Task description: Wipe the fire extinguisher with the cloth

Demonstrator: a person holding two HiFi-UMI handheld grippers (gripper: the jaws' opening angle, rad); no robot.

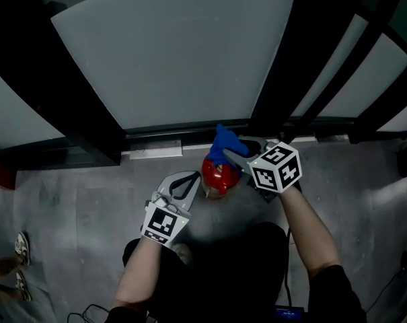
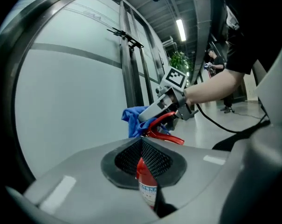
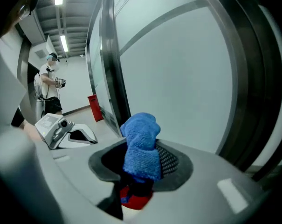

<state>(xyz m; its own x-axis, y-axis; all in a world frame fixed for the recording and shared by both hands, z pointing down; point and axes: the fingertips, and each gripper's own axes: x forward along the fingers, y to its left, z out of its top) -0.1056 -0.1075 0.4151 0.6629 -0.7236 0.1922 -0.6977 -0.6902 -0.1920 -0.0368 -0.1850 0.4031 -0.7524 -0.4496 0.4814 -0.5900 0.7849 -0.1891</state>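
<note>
**Cloth at the extinguisher's head, wipe about to start**

Fire extinguisher (image 1: 218, 178) stands on the floor (image 1: 89, 200) at its far edge, right under the sill of the big glass panel (image 1: 176, 52). My right hand-held gripper (image 1: 231, 155) is clamped on the blue cloth (image 1: 227, 141). In the right gripper view the cloth bunches up out of the jaws w/ the red body just below. The cloth sits over the valve and lever end, touching or nearly, can't tell which from here. Left hand-held gripper (image 1: 190, 180) has its jaws together w/ nothing in them, tip just beside the cylinder's left side.

I read this as the very start of the wipe. To do it well, imo:
- Press the soft wad onto the metal, not the jaw tips, b/c only a small tuft sticks out past them.
- Stroke from the top down along the body, then work round it bit by bit.
- The extinguisher is tall and free-standing, so a sideways push could tip it. I'd rest the closed left one against the opposite flank as a brace before pushing.
- Go easy around the lever so the cloth doesn't snag there
</note>
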